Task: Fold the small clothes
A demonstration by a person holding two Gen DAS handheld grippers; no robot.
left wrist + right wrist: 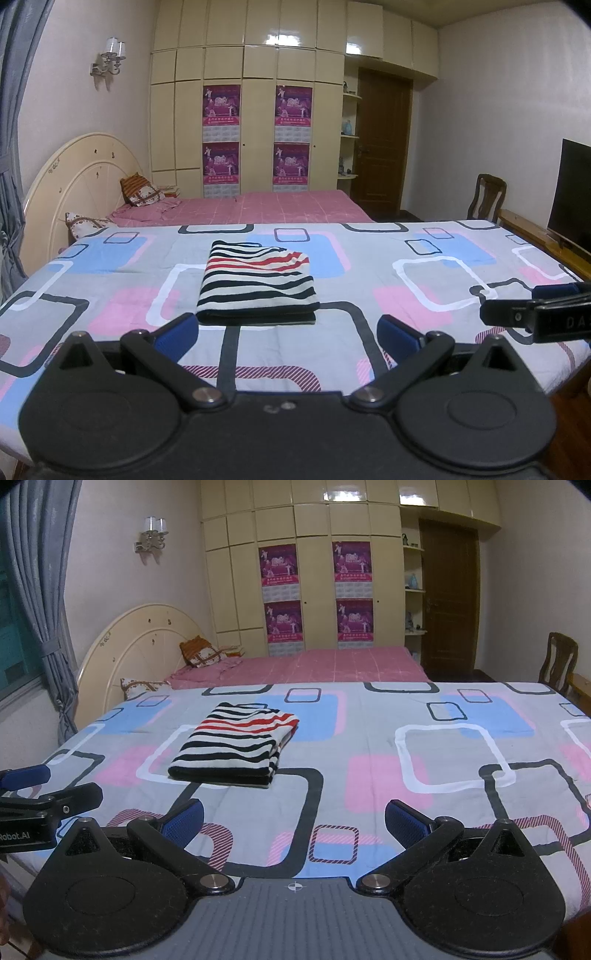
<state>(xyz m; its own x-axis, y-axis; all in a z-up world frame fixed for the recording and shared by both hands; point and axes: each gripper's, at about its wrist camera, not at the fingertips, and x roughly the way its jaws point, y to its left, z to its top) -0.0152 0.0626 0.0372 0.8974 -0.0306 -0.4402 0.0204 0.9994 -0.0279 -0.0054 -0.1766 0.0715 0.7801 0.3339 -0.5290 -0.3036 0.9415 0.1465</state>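
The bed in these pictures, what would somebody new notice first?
The striped garment catches the eye first: folded into a neat rectangle, it lies alone on the patterned bedspread, in the middle, ahead of the tools. Both claws hang open over the near edge of the bed, the left claw and the right claw, neither touching the cloth. Behind, four magenta posters stand out on the cream wardrobe.
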